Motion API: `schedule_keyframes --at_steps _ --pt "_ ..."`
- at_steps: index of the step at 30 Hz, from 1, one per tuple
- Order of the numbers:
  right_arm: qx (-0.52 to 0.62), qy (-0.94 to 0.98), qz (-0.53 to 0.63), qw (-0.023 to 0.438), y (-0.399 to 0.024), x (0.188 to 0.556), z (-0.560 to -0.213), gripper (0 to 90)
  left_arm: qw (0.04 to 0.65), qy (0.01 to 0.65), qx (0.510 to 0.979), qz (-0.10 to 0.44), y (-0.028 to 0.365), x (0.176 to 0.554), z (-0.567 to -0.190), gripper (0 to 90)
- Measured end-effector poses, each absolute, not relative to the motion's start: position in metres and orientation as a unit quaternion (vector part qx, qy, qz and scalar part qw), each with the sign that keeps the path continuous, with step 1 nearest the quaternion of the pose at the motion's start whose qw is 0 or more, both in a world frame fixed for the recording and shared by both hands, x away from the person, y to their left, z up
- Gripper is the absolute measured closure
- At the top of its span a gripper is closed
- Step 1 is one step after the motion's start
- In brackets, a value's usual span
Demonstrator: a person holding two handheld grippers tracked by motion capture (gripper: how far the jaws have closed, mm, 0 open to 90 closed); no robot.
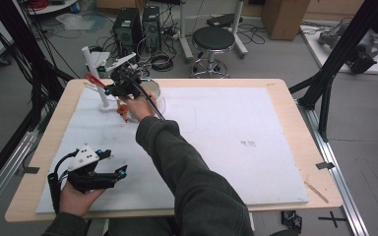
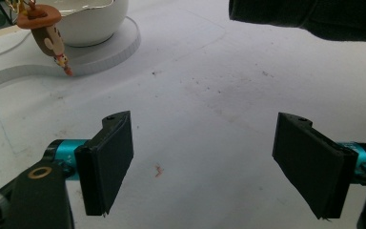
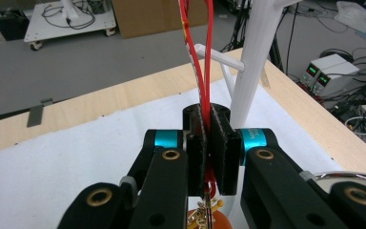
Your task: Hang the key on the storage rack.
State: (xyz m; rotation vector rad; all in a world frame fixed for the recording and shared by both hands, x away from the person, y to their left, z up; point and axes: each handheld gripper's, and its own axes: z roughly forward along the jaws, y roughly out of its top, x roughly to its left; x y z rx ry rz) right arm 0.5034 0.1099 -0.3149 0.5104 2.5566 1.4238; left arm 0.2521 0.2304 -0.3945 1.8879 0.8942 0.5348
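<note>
A red loop cord (image 3: 202, 57) runs up from between the pads of my right gripper (image 3: 209, 143), which is shut on it beside a white peg stand (image 3: 256, 57). In the high view that right gripper (image 1: 109, 89) is at the table's far left, next to the white peg stand (image 1: 100, 81), with the red loop cord (image 1: 93, 79) reaching toward a peg. A small brown monkey charm (image 1: 123, 111) hangs under the hand. The monkey charm (image 2: 45, 31) dangles above the mat. My left gripper (image 2: 202, 162) is open and holds nothing; it rests near the table's front left corner (image 1: 120, 172).
A white bowl (image 2: 83, 19) sits on a round white base (image 2: 114, 47) just behind the charm, right of the stand. The person's dark sleeve (image 1: 187, 167) crosses the white mat (image 1: 236, 132). A stool (image 1: 212, 39) and computers stand beyond the far edge.
</note>
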Motion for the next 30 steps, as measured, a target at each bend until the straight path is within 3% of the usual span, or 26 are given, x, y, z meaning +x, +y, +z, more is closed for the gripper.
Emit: schedule_keyframes --at_steps 30 --pt "0.183 0.880 0.424 0.114 0.129 0.508 -0.332 85.4 0.474 0.365 0.771 0.218 0.231 0.252 -0.394 21.9"
